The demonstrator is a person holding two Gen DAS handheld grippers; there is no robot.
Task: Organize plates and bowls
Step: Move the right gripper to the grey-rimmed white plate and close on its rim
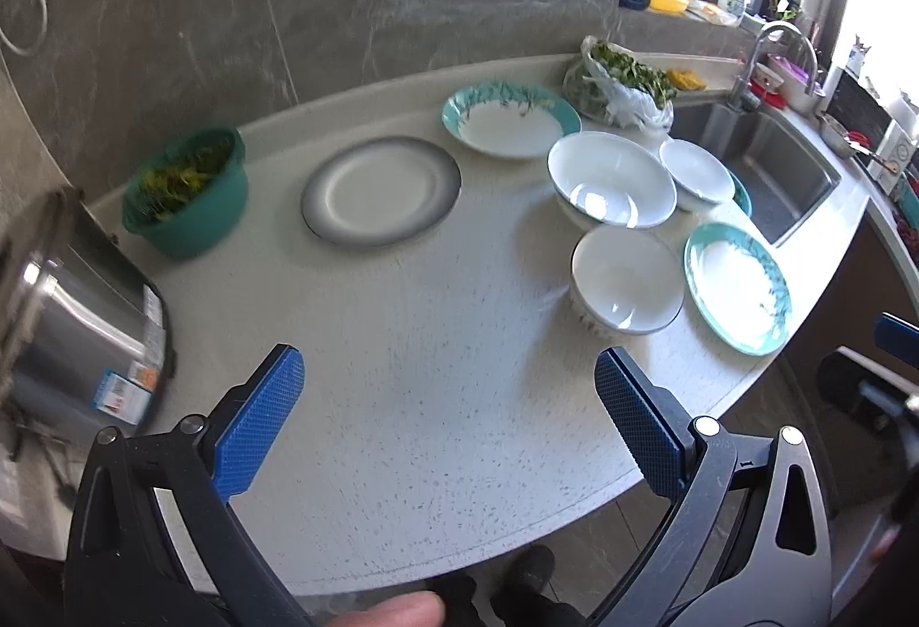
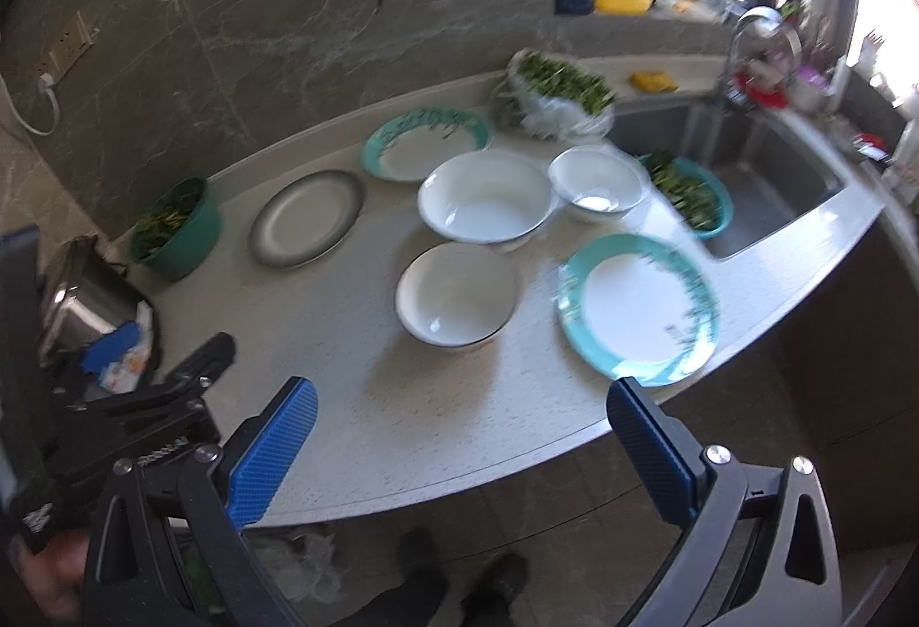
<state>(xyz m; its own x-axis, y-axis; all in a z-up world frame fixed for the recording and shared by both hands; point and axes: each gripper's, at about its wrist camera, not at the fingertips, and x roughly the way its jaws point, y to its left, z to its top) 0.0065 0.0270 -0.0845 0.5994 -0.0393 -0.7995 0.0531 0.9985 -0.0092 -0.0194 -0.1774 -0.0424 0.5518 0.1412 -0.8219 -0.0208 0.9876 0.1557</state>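
Note:
On the pale counter [image 1: 436, 340] lie a grey-rimmed plate [image 1: 381, 190] [image 2: 307, 218], a teal-rimmed plate at the back [image 1: 511, 118] [image 2: 426, 143] and another teal-rimmed plate at the front right edge [image 1: 738, 286] [image 2: 638, 308]. Three white bowls stand between them: a large one [image 1: 611, 181] [image 2: 487, 202], a small far one [image 1: 696, 173] [image 2: 595, 184] and a near one [image 1: 626, 280] [image 2: 457, 294]. My left gripper [image 1: 449, 368] is open and empty over the counter's near part. My right gripper [image 2: 462, 400] is open and empty at the front edge.
A green bowl of greens [image 1: 186, 190] [image 2: 175, 228] stands at the far left beside a steel pot [image 1: 69, 317]. A bag of greens [image 1: 623, 87] lies near the sink [image 1: 769, 179]. A teal basket of greens [image 2: 689, 196] sits by the sink rim.

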